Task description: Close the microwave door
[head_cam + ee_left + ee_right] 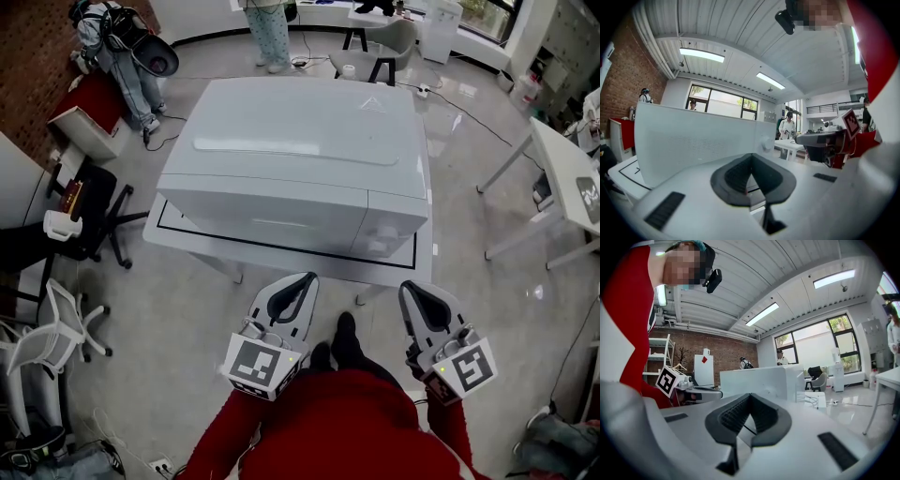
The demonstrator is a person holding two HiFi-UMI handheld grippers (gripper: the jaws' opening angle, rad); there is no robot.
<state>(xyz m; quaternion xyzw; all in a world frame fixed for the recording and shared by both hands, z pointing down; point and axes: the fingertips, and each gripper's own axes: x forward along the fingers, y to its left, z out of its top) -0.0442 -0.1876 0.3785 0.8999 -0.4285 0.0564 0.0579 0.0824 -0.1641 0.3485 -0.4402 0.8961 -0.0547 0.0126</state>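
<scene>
A white microwave stands on a low white table, its door flush with the front face and the control panel at the right. Both grippers hang in front of the table, clear of the microwave. My left gripper is shut with nothing between its jaws; in the left gripper view the left gripper points at the microwave front. My right gripper is shut and empty too. The right gripper looks towards the microwave farther off.
Office chairs and a black chair stand at the left, a white desk at the right. People stand beyond the table. Cables trail over the glossy floor. My shoes are between the grippers.
</scene>
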